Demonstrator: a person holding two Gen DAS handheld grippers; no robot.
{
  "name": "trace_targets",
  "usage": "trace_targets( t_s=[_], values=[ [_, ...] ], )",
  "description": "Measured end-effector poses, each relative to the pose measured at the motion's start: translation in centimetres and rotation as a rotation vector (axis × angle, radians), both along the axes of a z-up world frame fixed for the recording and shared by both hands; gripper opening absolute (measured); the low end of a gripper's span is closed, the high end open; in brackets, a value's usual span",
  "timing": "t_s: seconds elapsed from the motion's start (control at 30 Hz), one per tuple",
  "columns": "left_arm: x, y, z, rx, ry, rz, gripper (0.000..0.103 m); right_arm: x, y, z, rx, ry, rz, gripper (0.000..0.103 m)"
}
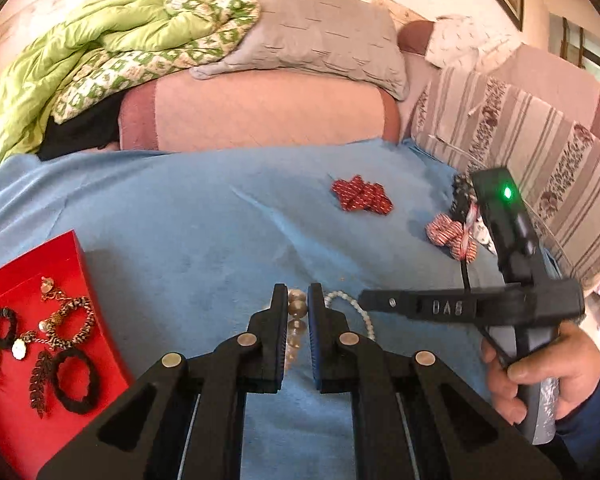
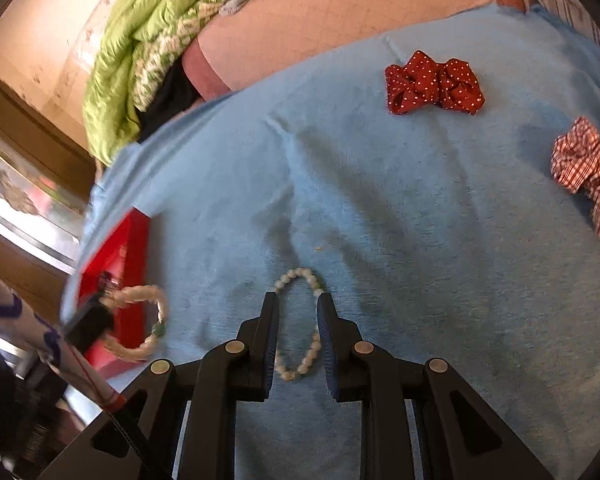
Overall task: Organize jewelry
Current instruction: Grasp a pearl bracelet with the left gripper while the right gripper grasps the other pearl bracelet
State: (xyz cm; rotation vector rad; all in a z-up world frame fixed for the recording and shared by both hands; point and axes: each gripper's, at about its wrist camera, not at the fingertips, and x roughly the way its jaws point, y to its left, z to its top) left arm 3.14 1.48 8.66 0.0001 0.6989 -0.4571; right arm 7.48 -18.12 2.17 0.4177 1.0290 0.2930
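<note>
My left gripper [image 1: 298, 300] is shut on a cream bead bracelet [image 1: 296, 322]; in the right wrist view the same bracelet [image 2: 140, 324] hangs from it in the air beside the red box [image 2: 120, 256]. A second pale bead bracelet [image 2: 300, 320] lies on the blue cloth [image 2: 420, 220]. My right gripper [image 2: 298, 300] is open, its fingers on either side of that bracelet. In the left wrist view this bracelet [image 1: 356, 312] shows by the right gripper's finger [image 1: 420, 306]. The red box [image 1: 32, 344] holds several bracelets, hair ties and pendants.
A red dotted fabric bow [image 2: 434, 82] lies at the far side of the cloth, a red checked bow [image 2: 588, 176] at the right. Behind are a pink mattress [image 1: 260, 112], a green quilt [image 1: 100, 60] and a grey pillow [image 1: 320, 32]. A striped cushion [image 1: 520, 128] stands right.
</note>
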Motion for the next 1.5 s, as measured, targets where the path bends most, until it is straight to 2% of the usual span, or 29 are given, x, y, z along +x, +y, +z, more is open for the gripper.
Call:
trace_targets(
  t_s=[0.2, 0.27, 0.33, 0.4, 0.57, 0.7, 0.97, 1.27, 1.5],
  values=[
    [0.7, 0.8, 0.4, -0.049, 0.013, 0.010, 0.009, 0.3, 2.5, -0.9, -0.199, 0.006, 0.067, 0.021],
    [0.9, 1.0, 0.5, -0.064, 0.016, 0.012, 0.009, 0.2, 3.7, -1.1, -0.304, -0.016, 0.112, 0.020],
    [0.9, 1.0, 0.5, -0.065, 0.019, 0.012, 0.009, 0.1, 4.5, -1.1, -0.373, -0.032, 0.130, 0.014],
    [1.0, 1.1, 0.4, -0.060, 0.019, 0.016, 0.009, 0.2, 4.3, -1.0, -0.390, -0.036, 0.115, 0.006],
    [0.8, 1.3, 0.5, -0.059, 0.007, 0.020, 0.009, -0.2, 2.5, 0.8, -0.317, -0.104, 0.045, 0.006],
    [0.8, 1.0, 0.4, -0.049, 0.000, 0.024, 0.009, -1.2, 1.4, 3.3, -0.232, -0.212, 0.004, 0.006],
    [1.1, 0.3, -0.1, -0.009, 0.002, 0.028, 0.009, -2.5, 1.3, 5.9, -0.172, -0.337, -0.041, 0.006],
    [1.1, -0.4, -0.4, 0.053, -0.016, 0.030, 0.009, -3.0, 2.0, 6.6, -0.164, -0.359, -0.010, 0.006],
    [0.8, -0.2, -0.2, 0.063, -0.036, 0.036, 0.009, -3.4, 2.6, 6.9, -0.156, -0.364, 0.001, 0.006]
  ],
)
